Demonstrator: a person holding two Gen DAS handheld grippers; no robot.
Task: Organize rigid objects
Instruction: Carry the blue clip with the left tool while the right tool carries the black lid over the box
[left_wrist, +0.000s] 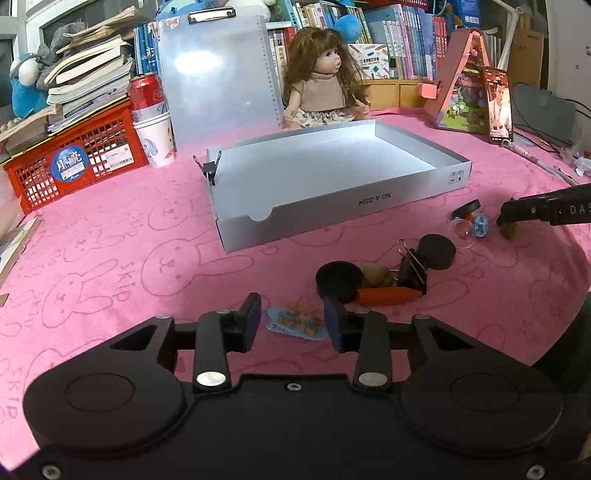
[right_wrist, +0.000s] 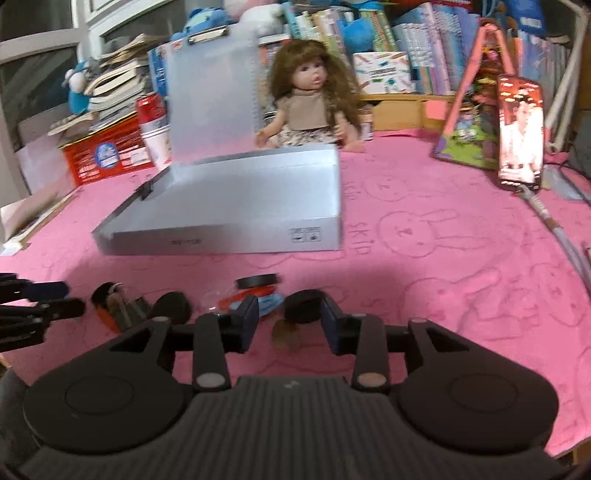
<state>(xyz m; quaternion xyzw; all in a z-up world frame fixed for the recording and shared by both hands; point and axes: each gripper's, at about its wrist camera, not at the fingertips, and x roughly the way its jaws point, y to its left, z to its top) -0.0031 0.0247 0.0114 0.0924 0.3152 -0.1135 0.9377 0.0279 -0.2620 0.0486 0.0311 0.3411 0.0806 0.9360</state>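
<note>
Your left gripper (left_wrist: 291, 325) stands with its fingers wide apart and holds nothing; it hovers low over the pink cloth (left_wrist: 110, 258), and the small blue bear patch (left_wrist: 297, 320) lies between the pads, not gripped. Your right gripper (right_wrist: 288, 325) is likewise wide and empty, with a brown piece (right_wrist: 286, 334) and a black disc (right_wrist: 304, 306) on the cloth between its fingers; whether either pad touches them I cannot tell, as that view is blurred.

Just beyond the left tool sits the main cluster: two black discs (left_wrist: 340, 282), an orange carrot-shaped piece (left_wrist: 388, 295) and a binder clip (left_wrist: 412, 269), touching or nearly so. Further right lie a clear dome and a blue round item (left_wrist: 480, 225).

The grey box (left_wrist: 332, 206) behind them looks bare inside; only a clip (left_wrist: 210, 168) sits on its left rim. Judgement: sorting has hardly begun, with nearly every loose item left to move.
</note>
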